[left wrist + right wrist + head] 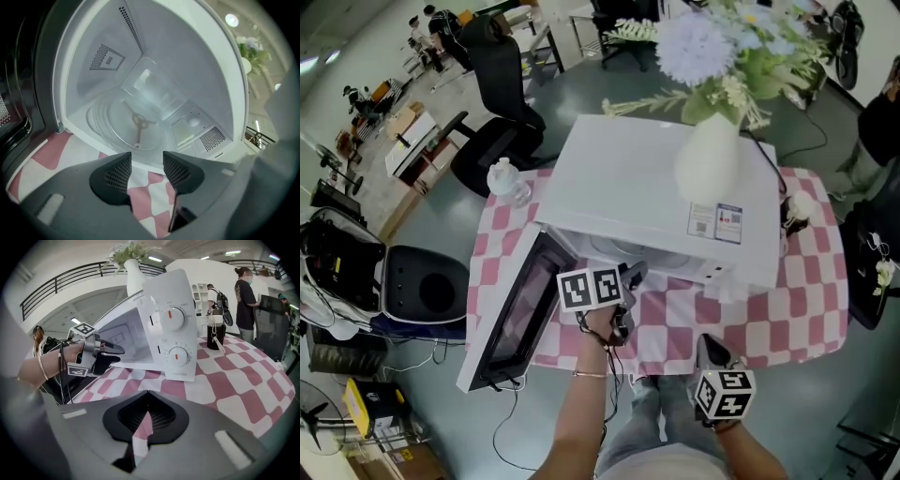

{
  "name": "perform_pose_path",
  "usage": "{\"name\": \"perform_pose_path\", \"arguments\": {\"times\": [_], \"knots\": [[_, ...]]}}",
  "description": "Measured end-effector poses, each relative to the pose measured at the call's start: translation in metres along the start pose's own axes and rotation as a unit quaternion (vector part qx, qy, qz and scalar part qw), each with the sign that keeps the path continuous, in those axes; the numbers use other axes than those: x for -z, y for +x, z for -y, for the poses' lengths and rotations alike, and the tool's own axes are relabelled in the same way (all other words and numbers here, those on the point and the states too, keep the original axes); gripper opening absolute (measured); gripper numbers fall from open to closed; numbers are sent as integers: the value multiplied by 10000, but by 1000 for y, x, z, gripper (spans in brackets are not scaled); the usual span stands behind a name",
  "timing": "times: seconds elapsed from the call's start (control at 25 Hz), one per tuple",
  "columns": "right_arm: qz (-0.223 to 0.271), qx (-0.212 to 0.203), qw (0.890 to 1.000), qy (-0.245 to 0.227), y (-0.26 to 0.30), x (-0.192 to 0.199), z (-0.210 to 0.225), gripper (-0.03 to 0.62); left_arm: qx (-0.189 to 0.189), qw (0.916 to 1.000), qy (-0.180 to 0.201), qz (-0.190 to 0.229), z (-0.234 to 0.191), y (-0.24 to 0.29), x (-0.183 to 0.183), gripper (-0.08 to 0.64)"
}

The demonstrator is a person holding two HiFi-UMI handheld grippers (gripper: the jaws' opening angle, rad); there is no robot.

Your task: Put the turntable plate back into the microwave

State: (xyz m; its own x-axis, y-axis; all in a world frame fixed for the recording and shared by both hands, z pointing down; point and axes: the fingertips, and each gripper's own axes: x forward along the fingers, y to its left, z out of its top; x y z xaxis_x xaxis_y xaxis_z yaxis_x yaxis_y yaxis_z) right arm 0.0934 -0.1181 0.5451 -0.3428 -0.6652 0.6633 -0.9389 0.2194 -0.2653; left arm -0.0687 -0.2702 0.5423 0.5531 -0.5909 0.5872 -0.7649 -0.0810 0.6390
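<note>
Inside the microwave, on the cavity floor, lies one clear turntable plate, flat, with a metal spindle piece showing through the glass. One microwave only, white, door swung wide to the person's left. Two round knobs, and, on its front panel.

Two grippers. Left gripper sits just outside the opening, pointing in and down; jaws apart, nothing between them but checked cloth below, not touching the plate. Right gripper is held back near the table edge, well apart from the microwave; jaws closed together, empty.

One white vase with pale flowers stands on top of the microwave. One clear plastic bottle is on the table beside its left rear corner. One dark flask stands on the table past the microwave's knob side.

Table wears a pink-and-white checked tablecloth. Grey floor, black office chair behind, cases and gear to the left. Open hall with railed upper level; one person stands in the background.
</note>
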Motion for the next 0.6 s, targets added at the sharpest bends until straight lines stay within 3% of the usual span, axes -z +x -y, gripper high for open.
{"name": "perform_pose_path", "arguments": {"times": [0.4, 0.6], "knots": [[51, -235, 9995, -208, -3, -13, -17, 9, -391, 9971, 413, 498, 7, -44, -2, 210], [137, -452, 9982, -369, 0, -27, -34, 9, -622, 9923, 611, 877, 9, -78, -1, 157]]}}
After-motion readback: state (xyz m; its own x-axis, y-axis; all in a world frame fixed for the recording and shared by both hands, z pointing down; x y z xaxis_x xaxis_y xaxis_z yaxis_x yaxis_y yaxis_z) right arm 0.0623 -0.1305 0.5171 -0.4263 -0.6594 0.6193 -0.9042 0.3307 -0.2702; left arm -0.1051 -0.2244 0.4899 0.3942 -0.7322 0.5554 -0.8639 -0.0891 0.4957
